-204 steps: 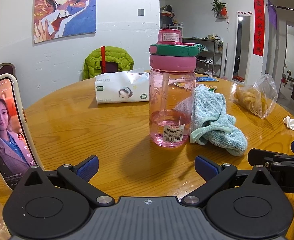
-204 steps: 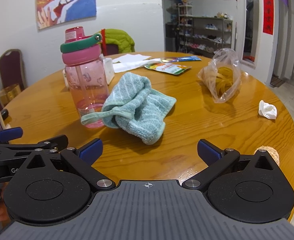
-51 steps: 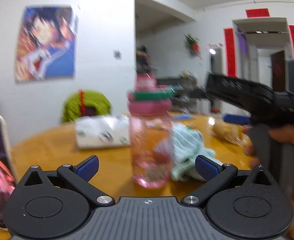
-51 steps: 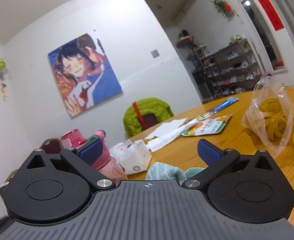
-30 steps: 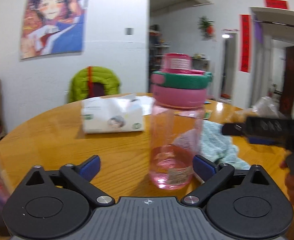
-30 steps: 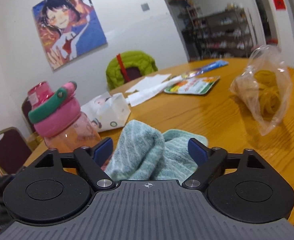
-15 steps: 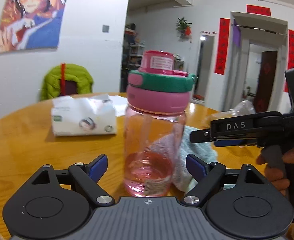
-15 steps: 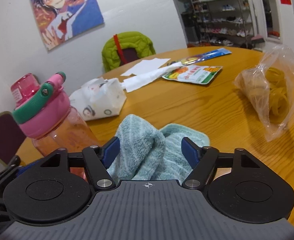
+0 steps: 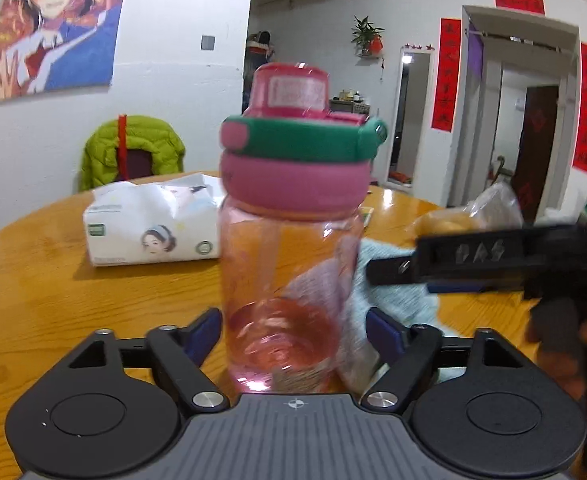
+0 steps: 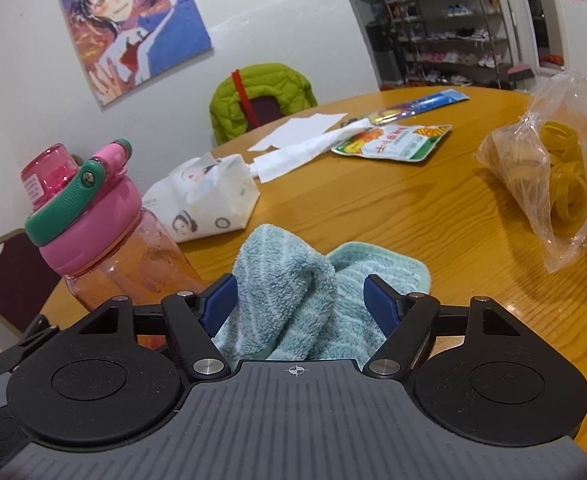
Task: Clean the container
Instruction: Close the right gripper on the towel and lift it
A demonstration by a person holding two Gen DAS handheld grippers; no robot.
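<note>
Closing In on Bottle and Towel

Straddling the pink bottle (image 9: 291,248), the left gripper (image 9: 293,330) has its fingers spread, one on each side of the base. Just right of the bottle on the table (image 10: 445,220), the towel (image 10: 293,292) sits between the right gripper's (image 10: 299,298) spread fingers.

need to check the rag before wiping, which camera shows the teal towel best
The right wrist view: the teal towel sits bunched up front and centre between the right gripper's fingers, its pile sharp. The left wrist view shows only a blurred strip of it behind the pink water bottle.
</note>
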